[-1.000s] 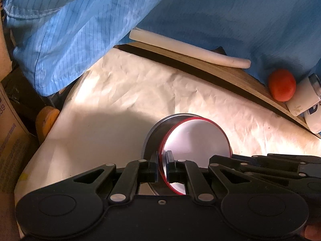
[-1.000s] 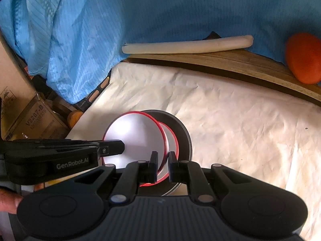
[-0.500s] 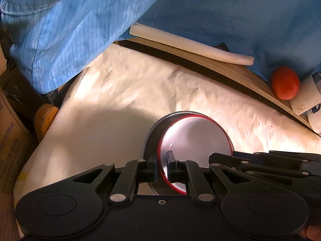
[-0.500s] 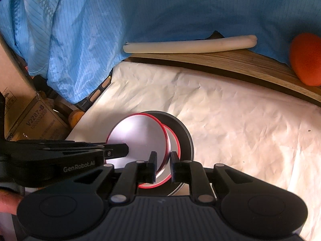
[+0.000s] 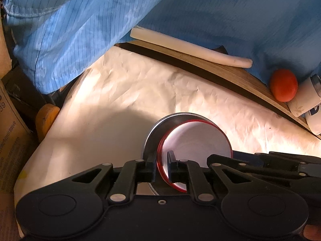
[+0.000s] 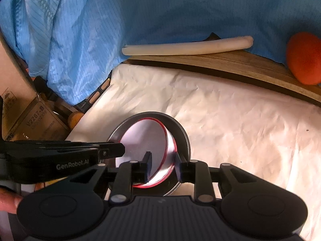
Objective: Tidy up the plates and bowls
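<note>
A white bowl with a red rim [image 5: 200,140] [image 6: 144,140] lies tilted inside a grey metal bowl [image 5: 154,136] [image 6: 180,132] on the cream cloth. My left gripper [image 5: 162,167] has its jaws astride the bowl's near rim, one finger inside and one outside. They are easing open while still close against the rim. My right gripper [image 6: 163,166] straddles the opposite side of the rim. Its jaws are opening, and the inner finger stands well clear of the bowl wall. Each gripper shows at the edge of the other's view: the left gripper [image 6: 118,150], the right gripper [image 5: 220,158].
The cream cloth [image 6: 240,120] covers a wooden table [image 6: 230,62]. A white foam tube [image 5: 190,48], an orange fruit [image 5: 283,85] and a white bottle [image 5: 307,98] lie along the far edge. A person's blue garment [image 5: 80,30] hangs behind. Cardboard boxes [image 6: 38,120] stand at the left.
The right jaws have spread away from the bowl's rim. The red-rimmed bowl has sunk lower and flatter into the grey bowl. The left jaws have widened slightly.
</note>
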The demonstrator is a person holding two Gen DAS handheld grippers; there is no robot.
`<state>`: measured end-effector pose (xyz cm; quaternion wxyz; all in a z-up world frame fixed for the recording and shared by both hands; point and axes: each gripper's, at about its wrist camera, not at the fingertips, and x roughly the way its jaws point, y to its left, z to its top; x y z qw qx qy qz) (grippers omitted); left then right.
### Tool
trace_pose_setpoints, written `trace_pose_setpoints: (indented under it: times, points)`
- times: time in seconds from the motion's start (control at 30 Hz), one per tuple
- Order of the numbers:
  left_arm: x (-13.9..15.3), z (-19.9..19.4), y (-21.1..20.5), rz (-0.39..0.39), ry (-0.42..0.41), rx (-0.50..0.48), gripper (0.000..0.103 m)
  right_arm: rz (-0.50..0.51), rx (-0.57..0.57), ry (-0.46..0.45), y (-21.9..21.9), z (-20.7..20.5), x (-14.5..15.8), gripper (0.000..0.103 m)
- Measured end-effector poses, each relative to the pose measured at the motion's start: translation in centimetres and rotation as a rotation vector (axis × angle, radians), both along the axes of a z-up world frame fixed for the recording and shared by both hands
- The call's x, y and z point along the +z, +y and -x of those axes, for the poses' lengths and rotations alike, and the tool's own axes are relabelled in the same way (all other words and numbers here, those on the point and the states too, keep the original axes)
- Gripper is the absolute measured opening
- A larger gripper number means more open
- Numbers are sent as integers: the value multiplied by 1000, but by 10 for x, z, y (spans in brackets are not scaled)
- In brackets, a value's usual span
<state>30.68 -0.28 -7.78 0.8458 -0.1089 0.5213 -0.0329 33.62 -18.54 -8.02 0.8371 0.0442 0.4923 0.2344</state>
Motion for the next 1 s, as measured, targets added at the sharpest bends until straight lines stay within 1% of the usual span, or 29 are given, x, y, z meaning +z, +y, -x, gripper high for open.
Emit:
trace_pose_setpoints:
  times: [0.03, 0.2, 0.23, 0.27, 0.33, 0.4, 0.43, 0.5, 0.63, 0.67, 0.7, 0.73, 0.77, 0.8, 0.87, 0.97, 1.0]
  points:
    - [1, 1, 0, -1, -2, 1, 12, 0, 0, -2, 0, 1, 0, 30]
    - [6, 6, 0, 1, -20, 14, 18, -4, -4, -25, -4, 6, 4, 37]
    - [8, 7, 1, 3, -27, 17, 18, -8, -4, -31, -5, 7, 6, 42]
    - [10, 9, 1, 6, -35, 22, 20, -8, -5, -41, -5, 8, 7, 48]
    - [14, 12, 2, 12, -52, 27, 28, -2, -7, -65, -8, 11, 11, 53]
    - [17, 14, 4, 18, -70, 37, 38, -7, -13, -84, -11, 13, 14, 57]
    - [19, 16, 5, 21, -77, 41, 40, -6, -18, -95, -13, 15, 16, 60]
    - [22, 19, 6, 22, -90, 49, 49, -5, -25, -116, -17, 17, 20, 64]
    - [24, 24, 8, 20, -99, 56, 59, -9, -43, -141, -24, 23, 26, 74]
    - [25, 25, 8, 21, -101, 58, 65, -11, -49, -146, -26, 25, 27, 79]
    - [25, 27, 9, 22, -104, 62, 75, -12, -57, -150, -27, 26, 28, 84]
    - [25, 28, 9, 25, -109, 66, 81, -15, -63, -155, -29, 28, 29, 92]
    - [26, 31, 10, 28, -117, 72, 89, -19, -69, -160, -31, 30, 30, 97]
    - [27, 32, 10, 27, -123, 80, 95, -20, -76, -164, -34, 32, 31, 98]
    - [27, 35, 11, 29, -131, 89, 96, -12, -90, -170, -37, 34, 32, 102]
    - [26, 38, 14, 38, -135, 108, 102, -9, -118, -173, -44, 38, 33, 103]
    - [26, 40, 15, 41, -139, 115, 102, -10, -126, -174, -46, 39, 32, 103]
